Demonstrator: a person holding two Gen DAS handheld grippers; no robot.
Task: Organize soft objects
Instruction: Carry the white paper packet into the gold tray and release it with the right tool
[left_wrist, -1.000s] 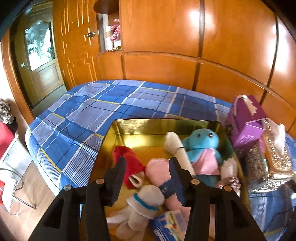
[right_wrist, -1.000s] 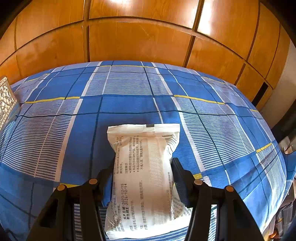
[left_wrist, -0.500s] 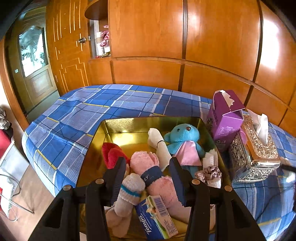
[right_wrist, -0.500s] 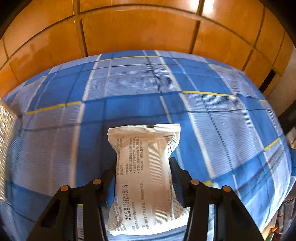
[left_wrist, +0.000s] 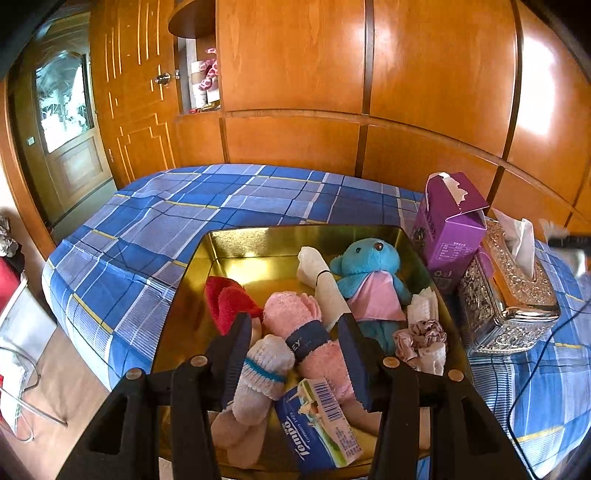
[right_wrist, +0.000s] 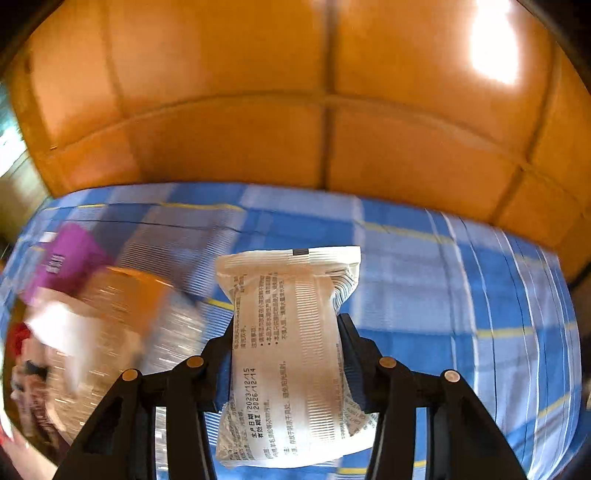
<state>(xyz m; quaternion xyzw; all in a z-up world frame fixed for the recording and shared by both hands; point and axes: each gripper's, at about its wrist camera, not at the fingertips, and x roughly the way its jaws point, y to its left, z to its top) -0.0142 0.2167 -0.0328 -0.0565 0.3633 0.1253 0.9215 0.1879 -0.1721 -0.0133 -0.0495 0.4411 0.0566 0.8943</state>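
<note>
My right gripper (right_wrist: 286, 332) is shut on a white printed soft pack (right_wrist: 291, 332) and holds it in the air above the blue plaid bed. My left gripper (left_wrist: 291, 332) is open and empty, hovering over a gold tray (left_wrist: 258, 236). The tray holds a blue teddy (left_wrist: 365, 273), a rolled pink towel (left_wrist: 295, 321), a red cloth (left_wrist: 229, 299), white socks (left_wrist: 258, 373), a white roll (left_wrist: 321, 280), a scrunchie (left_wrist: 421, 332) and a Tempo tissue pack (left_wrist: 317, 424).
A purple carton (left_wrist: 450, 221) and a silver tissue box (left_wrist: 509, 295) stand right of the tray; both show blurred in the right wrist view, carton (right_wrist: 62, 258) and box (right_wrist: 122, 314). Wood panel wall (left_wrist: 369, 92) behind the bed (left_wrist: 184, 206). Floor and a door at left.
The right gripper has swung left with the pack, so the purple carton and tissue box have come into its view. The left gripper has pulled back a little from the tray.
</note>
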